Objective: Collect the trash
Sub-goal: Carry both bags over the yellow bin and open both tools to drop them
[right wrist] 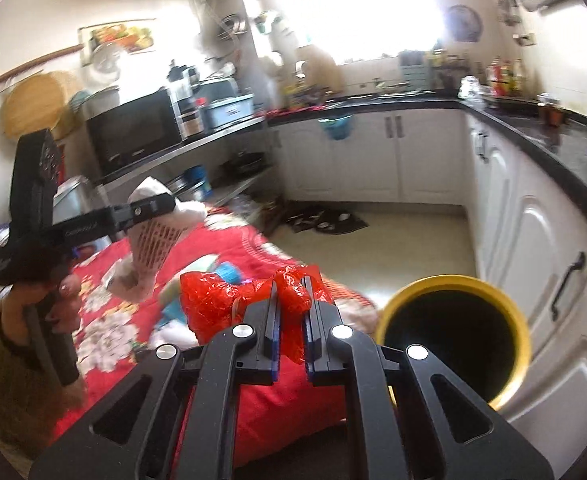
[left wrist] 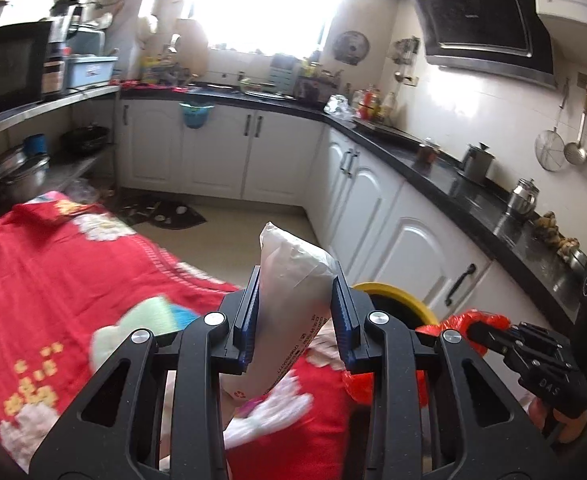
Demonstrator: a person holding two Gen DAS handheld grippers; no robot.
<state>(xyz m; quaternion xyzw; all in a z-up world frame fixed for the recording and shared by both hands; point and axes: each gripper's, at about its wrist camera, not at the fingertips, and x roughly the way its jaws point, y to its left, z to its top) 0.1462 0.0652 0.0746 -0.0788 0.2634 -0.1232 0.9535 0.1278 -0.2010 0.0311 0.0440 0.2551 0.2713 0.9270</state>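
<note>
My left gripper (left wrist: 295, 304) is shut on a white plastic wrapper (left wrist: 289, 280) with small print, held up above the red flowered cloth (left wrist: 53, 280). The wrapper also shows in the right wrist view (right wrist: 153, 240), clamped in the left gripper (right wrist: 149, 206). My right gripper (right wrist: 292, 312) is shut on a crumpled red plastic bag (right wrist: 221, 300), held over the cloth's right end next to the yellow-rimmed bin (right wrist: 453, 336). In the left wrist view the right gripper (left wrist: 473, 330) holds the red bag (left wrist: 459, 318) just beside the bin (left wrist: 393, 300).
White kitchen cabinets (left wrist: 373, 208) with a black counter (left wrist: 473, 184) run along the right and back. A shelf with a microwave (right wrist: 133, 128) and pots (left wrist: 17, 172) stands left. A dark mat (left wrist: 161, 212) lies on the tile floor.
</note>
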